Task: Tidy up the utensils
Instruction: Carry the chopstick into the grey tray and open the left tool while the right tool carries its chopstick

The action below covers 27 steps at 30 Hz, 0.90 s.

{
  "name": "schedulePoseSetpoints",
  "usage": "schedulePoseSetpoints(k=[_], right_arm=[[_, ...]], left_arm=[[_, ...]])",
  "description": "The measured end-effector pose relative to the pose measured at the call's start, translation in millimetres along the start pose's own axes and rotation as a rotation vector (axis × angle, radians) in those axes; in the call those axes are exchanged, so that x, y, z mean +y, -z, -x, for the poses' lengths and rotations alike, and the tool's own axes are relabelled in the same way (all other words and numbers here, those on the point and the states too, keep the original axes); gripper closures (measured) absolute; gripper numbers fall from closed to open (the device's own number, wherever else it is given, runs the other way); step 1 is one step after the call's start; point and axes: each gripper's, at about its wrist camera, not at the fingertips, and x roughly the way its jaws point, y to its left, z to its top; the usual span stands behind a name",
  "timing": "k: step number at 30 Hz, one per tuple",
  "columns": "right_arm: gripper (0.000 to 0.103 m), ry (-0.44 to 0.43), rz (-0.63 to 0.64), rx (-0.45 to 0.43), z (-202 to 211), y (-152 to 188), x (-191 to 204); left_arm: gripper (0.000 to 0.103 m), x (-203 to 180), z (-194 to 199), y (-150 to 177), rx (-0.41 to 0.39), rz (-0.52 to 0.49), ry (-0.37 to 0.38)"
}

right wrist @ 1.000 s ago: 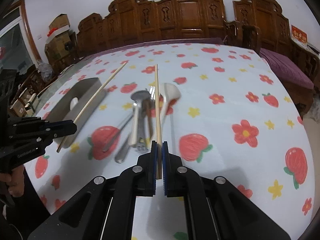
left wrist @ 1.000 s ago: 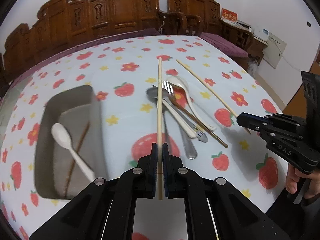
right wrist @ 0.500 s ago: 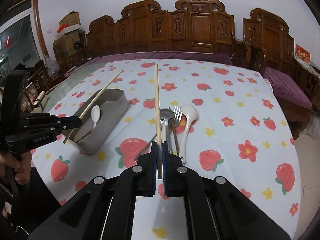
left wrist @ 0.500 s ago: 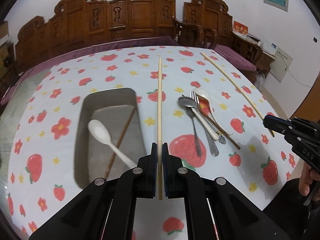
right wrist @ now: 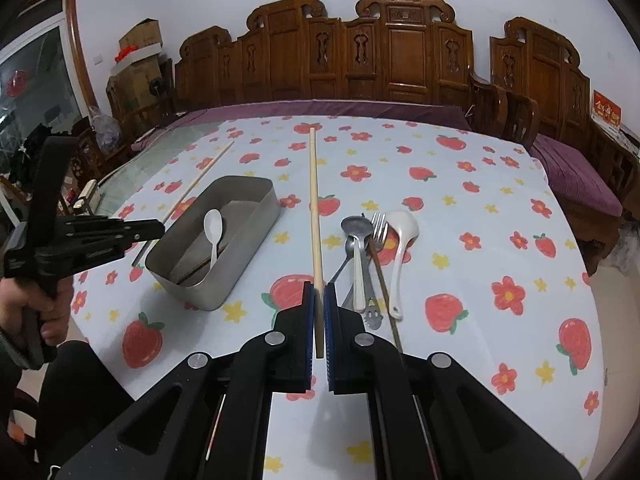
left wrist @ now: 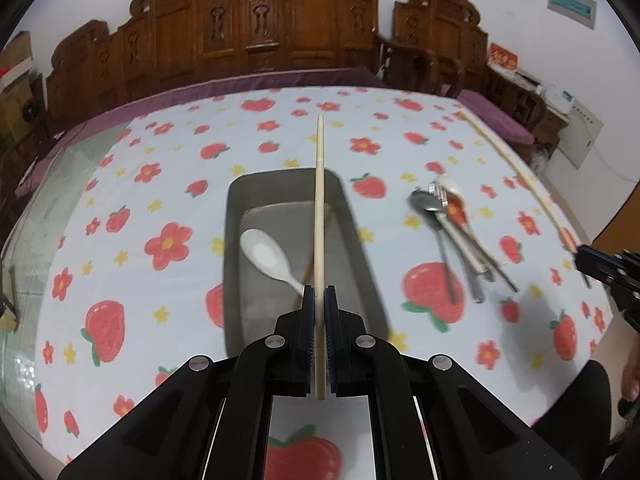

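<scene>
Two handheld grippers hover above a counter [right wrist: 500, 208] covered in a strawberry-and-flower cloth. The left gripper [left wrist: 319, 300] is clamped on a pale chopstick [left wrist: 319, 208] that stretches over a grey metal tray [left wrist: 360, 248]. In the tray lie a white spoon [left wrist: 266, 256] and a dark stick, mostly hidden behind the chopstick. The right gripper [right wrist: 319, 296] pinches a second pale chopstick [right wrist: 314, 208], held above the cloth between the tray and a loose pile of utensils [right wrist: 366, 264]: metal spoons, a fork, a white spoon, overlapping and hard to separate. A hand [right wrist: 28, 300] holding the left gripper is cut off at the frame edge.
</scene>
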Motion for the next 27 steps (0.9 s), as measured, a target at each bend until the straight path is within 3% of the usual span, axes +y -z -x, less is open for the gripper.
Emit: schedulePoseSetpoints(k=[8,23,27], right_arm=[[0.097,0.005,0.027,0.023,-10,-4,14],[0.097,-0.014,0.065,0.052,-26,-8,45],[0.097,-0.027,0.066,0.056,-34,-11,50]], left_arm=[[0.099,18,-40,4,0.109,0.013,-0.005],[0.099,35,-59,1,0.137,0.031,-0.001],[0.084,36,-48,0,0.108,0.023,0.01]])
